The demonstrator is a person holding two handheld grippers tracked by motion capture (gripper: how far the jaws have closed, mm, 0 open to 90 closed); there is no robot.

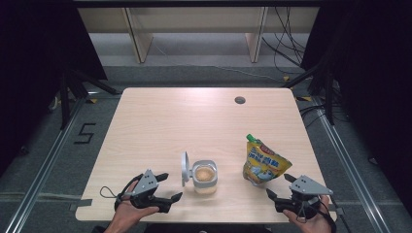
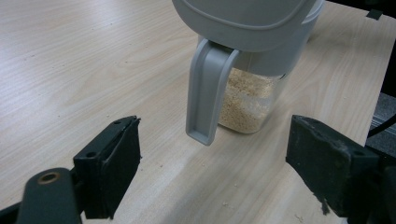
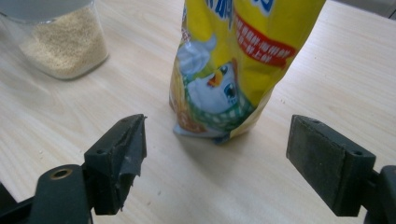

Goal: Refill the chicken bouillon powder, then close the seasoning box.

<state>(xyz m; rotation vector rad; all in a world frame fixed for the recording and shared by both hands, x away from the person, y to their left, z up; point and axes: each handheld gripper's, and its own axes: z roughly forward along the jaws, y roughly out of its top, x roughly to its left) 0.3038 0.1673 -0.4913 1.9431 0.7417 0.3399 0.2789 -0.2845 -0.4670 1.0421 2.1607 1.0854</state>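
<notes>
Right gripper view crops the yellow pouch's (image 3: 233,65) top off.

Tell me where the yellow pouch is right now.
In the high view the yellow pouch stands upright at the table's near right, right of the open jar, just ahead of the right gripper.

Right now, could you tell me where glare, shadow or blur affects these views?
High view: even light on the table, dark surroundings. Left gripper view: sheen on the wood, the jar lid cropped at the top. Right gripper view: the pouch print soft, its shadow falling toward the camera.
</notes>
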